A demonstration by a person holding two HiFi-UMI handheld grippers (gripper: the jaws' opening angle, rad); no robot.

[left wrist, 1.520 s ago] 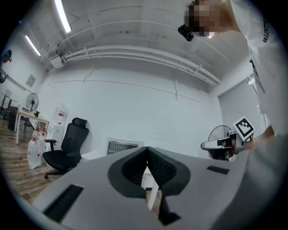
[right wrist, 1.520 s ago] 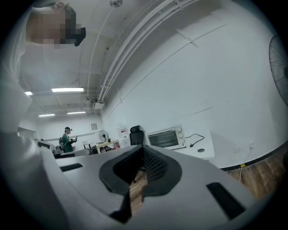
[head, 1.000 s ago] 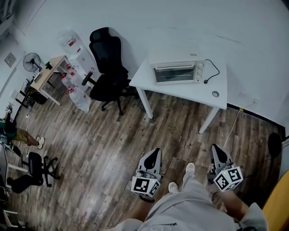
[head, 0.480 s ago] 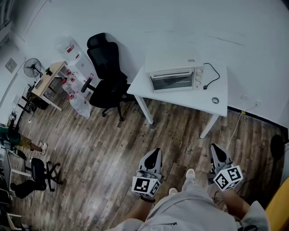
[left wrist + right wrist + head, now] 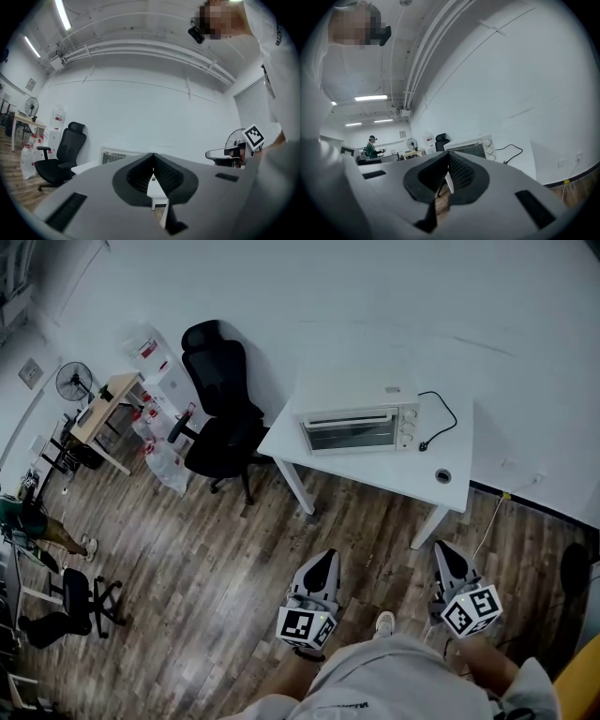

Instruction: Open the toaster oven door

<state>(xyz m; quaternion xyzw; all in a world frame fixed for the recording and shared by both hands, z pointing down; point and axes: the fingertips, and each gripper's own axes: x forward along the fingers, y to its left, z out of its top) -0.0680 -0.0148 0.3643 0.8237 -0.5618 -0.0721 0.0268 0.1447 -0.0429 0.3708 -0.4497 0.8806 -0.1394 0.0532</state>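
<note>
Head view: a person stands on the wooden floor [image 5: 216, 549], holding the left gripper [image 5: 324, 556] and the right gripper [image 5: 442, 549] low in front of the body, well apart from the white table [image 5: 384, 468] ahead. The toaster oven [image 5: 359, 427] sits on the far part of that table, against the wall, with its glass door facing the person and lying flush against the front, shut. Its knobs are at the right end, and its black power cord [image 5: 439, 411] trails over the tabletop beside it. A small round object [image 5: 442, 476] lies near the table's right front corner. A black office chair [image 5: 222, 399] stands just left of the table. Left gripper view: the left gripper [image 5: 153, 156] has its jaws together at the tips with nothing between them; the toaster oven [image 5: 117, 155] shows beyond, to their left. Right gripper view: the right gripper [image 5: 449, 154] likewise has its jaws together and holds nothing; the toaster oven [image 5: 471, 147] shows beyond the tips, to their right.
</note>
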